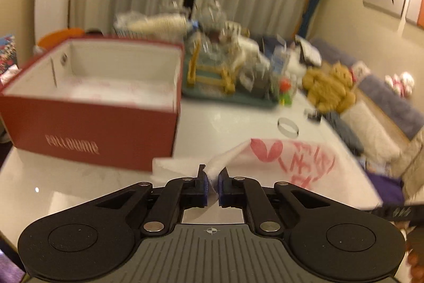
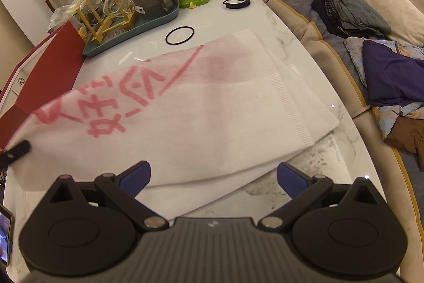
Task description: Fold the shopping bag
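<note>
A white non-woven shopping bag [image 2: 201, 108] with pink print lies across the white marble table [image 2: 286, 190]. In the left wrist view my left gripper [image 1: 212, 175] is shut on a bunched white corner of the shopping bag [image 1: 228, 158], lifted off the table, with the printed part trailing to the right. In the right wrist view my right gripper [image 2: 213, 178] stands wide open just above the bag's near edge, nothing between its blue pads [image 2: 135, 178]. The left gripper's tip shows at that view's left edge, holding the raised end.
An open red box [image 1: 95, 129] stands left of the bag. Behind it a teal tray [image 2: 132, 25] holds glassware on a wooden rack. Two black rings [image 2: 179, 35] lie on the table beyond the bag. A sofa [image 2: 331, 49] with plush toys and clothes runs along the right.
</note>
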A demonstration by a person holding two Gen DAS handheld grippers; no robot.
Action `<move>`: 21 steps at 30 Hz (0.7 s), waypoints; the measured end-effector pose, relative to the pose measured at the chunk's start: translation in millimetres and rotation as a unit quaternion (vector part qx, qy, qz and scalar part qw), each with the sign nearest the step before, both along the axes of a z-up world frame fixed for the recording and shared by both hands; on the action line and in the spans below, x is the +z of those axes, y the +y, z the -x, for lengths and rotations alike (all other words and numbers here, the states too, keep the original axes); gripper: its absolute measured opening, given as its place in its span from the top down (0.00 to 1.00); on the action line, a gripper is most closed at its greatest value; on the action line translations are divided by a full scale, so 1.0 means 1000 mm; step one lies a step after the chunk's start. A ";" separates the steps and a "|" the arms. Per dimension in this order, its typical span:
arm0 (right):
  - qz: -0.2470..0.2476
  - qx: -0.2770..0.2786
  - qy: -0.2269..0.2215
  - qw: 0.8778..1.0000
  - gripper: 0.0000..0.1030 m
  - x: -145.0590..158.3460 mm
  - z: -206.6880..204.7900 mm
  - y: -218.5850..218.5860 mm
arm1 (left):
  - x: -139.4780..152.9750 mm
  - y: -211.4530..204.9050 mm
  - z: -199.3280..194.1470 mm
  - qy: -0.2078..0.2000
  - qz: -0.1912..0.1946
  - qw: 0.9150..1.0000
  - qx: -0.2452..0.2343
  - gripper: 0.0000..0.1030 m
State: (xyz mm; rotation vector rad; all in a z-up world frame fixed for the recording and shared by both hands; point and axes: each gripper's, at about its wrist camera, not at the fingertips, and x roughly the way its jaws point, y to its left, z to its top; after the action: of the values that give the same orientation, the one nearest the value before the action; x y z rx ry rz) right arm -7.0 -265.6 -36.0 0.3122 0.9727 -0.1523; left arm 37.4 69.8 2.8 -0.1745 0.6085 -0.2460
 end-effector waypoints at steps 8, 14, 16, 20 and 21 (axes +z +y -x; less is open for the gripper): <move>0.010 -0.002 -0.012 1.000 0.00 0.002 -0.007 -0.004 | 0.087 0.012 0.035 -0.123 0.045 0.991 0.034 0.93; 0.121 0.104 -0.098 0.982 0.00 0.014 0.004 0.032 | 0.115 -0.003 0.021 -0.131 0.084 0.988 -0.016 0.93; 0.214 0.166 -0.144 0.952 0.00 0.018 0.015 0.060 | 0.116 -0.013 0.018 -0.132 0.084 0.987 -0.027 0.93; 0.215 0.270 -0.216 0.913 0.02 0.024 0.032 0.086 | 0.124 -0.023 0.021 -0.128 0.100 0.986 -0.046 0.93; 0.213 0.285 -0.220 0.908 0.02 0.024 0.033 0.091 | 0.127 -0.024 0.023 -0.129 0.105 0.985 -0.051 0.93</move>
State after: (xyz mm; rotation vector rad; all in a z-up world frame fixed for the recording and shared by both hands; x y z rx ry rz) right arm -39.7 -174.7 -12.1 -0.3396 0.5267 0.2359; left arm 14.7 45.4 129.8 -0.3097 0.3334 -0.4263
